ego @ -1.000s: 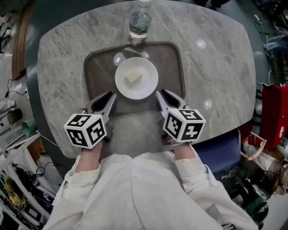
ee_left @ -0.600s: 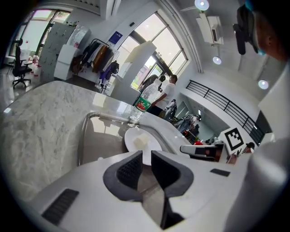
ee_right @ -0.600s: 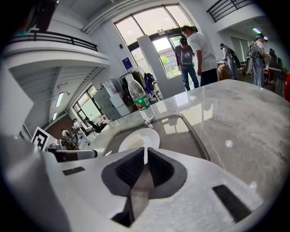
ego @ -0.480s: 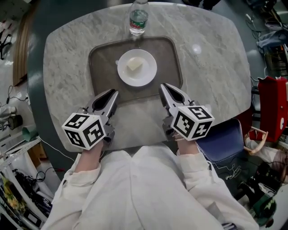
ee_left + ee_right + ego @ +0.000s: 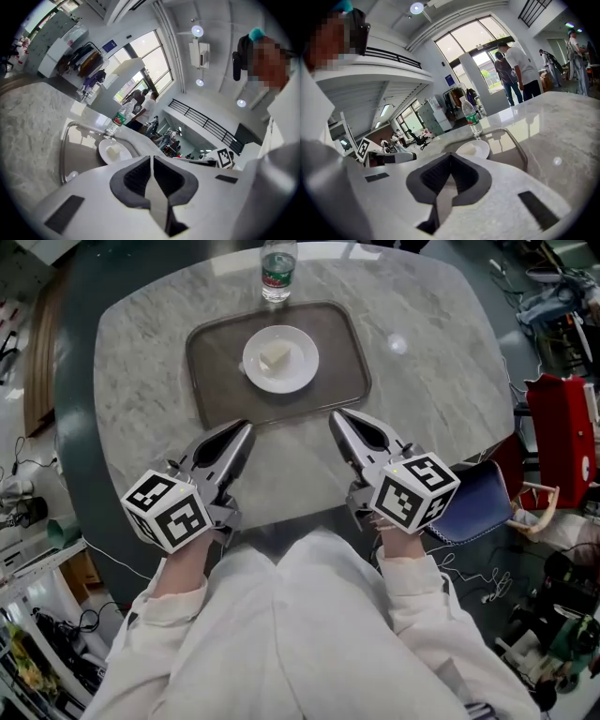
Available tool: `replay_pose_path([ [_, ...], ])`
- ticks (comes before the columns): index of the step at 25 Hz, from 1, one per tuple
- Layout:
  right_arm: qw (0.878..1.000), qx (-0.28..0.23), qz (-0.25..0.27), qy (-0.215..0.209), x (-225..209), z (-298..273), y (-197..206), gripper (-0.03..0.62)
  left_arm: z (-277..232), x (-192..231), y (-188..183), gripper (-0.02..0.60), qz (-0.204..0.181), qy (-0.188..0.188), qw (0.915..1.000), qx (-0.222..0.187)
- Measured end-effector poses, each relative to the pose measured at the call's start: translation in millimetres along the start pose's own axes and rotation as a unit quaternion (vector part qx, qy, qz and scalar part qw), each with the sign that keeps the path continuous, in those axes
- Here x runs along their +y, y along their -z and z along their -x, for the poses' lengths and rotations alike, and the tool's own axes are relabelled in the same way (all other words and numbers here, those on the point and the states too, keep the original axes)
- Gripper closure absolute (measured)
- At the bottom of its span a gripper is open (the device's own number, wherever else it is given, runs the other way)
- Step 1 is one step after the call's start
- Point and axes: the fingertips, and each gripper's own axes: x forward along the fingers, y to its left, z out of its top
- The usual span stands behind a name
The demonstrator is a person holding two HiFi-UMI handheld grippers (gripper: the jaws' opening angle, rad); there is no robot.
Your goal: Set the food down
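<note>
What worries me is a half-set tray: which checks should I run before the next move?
1. Tray lies flat on the table: ok, as far as the head view shows.
2. Plate sits inside the tray, food on it: ok.
3. Left gripper clear of the tray, jaws together, nothing held: ok.
4. Right gripper clear of the tray, jaws together, nothing held: ok.
5. Bottle upright beyond the tray's far edge: ok. Whether it touches the tray: cannot tell.

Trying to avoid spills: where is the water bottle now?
In the head view the water bottle stands at the table's far edge, just beyond the tray, slightly left of centre.
</note>
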Motion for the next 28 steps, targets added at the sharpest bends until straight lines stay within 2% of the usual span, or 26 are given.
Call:
replay_pose_path([
  [4,1.000,-0.004,-0.003,-0.004,16,17,11,0.592,13,-26,9,0.551,-0.004,0.035,0.9994,0.006],
  [11,1.000,0.000,-0.008,0.002,43,39,40,0.592,29,-44,34,0.554,-0.018,0.055,0.9979,0.030],
  [14,1.000,0.005,-0.003,-0.004,51,44,45,0.591,28,-50,42,0.554,-0.023,0.069,0.9970,0.026],
  [21,1.000,0.002,0.020,-0.023,61,47,32,0.592,26,-82,40,0.554,-0.024,0.096,0.9944,0.036],
  [28,0.998,0.013,0.027,-0.048,62,53,23,0.592,10,-106,34,0.554,-0.028,0.107,0.9931,0.039],
])
